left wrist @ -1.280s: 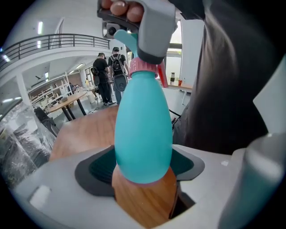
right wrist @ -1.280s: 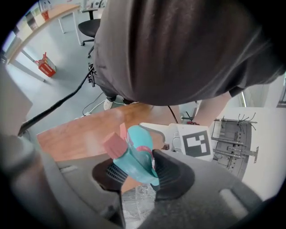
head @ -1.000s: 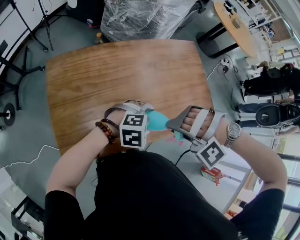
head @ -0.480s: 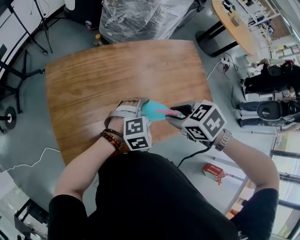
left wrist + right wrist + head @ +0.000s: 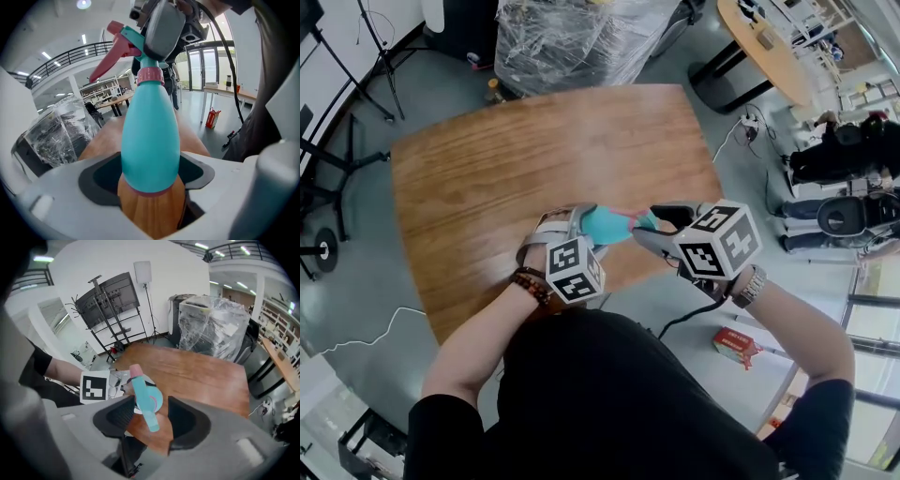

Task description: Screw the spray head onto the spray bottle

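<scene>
A teal spray bottle (image 5: 602,225) is held out over the near edge of the wooden table (image 5: 534,141), with my left gripper (image 5: 579,219) shut on its body. In the left gripper view the bottle (image 5: 150,136) points away from me, and a pink collar (image 5: 150,75) and the teal-and-pink spray head (image 5: 123,40) sit on its neck. My right gripper (image 5: 660,219) is at that spray head (image 5: 641,223). In the right gripper view the spray head (image 5: 142,397) lies between the jaws, which are opening; the right pad stands off it.
A plastic-wrapped pallet (image 5: 581,37) stands beyond the table's far edge. A round table (image 5: 769,47) and a seated person (image 5: 844,150) are at the right. A red box (image 5: 733,345) lies on the floor to my right. Dark stands (image 5: 337,112) are at the left.
My right gripper has rolled over, so its marker cube now faces up, and has come up to the spray head. Its jaws now stand wider. The left gripper still holds the bottle, slightly higher.
</scene>
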The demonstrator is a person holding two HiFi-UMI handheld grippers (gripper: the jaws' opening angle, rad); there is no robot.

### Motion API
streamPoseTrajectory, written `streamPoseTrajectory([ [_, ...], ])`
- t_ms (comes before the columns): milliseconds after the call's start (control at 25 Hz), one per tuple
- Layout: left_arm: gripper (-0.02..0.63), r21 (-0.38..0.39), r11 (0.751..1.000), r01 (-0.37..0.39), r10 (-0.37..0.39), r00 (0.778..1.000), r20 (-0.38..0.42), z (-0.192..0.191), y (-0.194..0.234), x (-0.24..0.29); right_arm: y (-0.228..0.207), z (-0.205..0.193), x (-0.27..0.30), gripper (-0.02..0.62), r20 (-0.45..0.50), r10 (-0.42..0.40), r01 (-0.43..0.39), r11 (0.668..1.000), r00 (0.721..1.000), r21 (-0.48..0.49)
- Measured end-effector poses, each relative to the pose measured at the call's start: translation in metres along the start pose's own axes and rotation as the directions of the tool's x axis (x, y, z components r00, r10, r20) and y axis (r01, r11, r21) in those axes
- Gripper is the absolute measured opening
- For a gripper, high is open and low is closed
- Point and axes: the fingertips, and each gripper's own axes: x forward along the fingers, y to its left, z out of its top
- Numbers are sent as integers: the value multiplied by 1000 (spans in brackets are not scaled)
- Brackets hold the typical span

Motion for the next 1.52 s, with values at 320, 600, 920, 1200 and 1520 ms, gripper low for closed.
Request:
streamPoseTrajectory([
  [320,396,-199,980,5,18,993,116,-13,32,19,-18,8,-21,210,135,-75,81,996,988,-43],
  [600,397,-325,945,-40,84,989,124,-37,65,48,-27,3,-20,188,260,-137,147,989,956,-19],
  [920,396,-366,927,-85,129,987,97,-70,82,76,-11,9,-9,-8,381,-222,289,948,897,-129],
  [1200,397,-357,930,-92,132,987,91,-80,81,83,1,0,13,-8,411,-224,300,945,884,-129],
  [1520,402,-338,938,-74,96,994,48,-84,78,89,6,-10,30,-8,424,-218,267,962,879,-60],
])
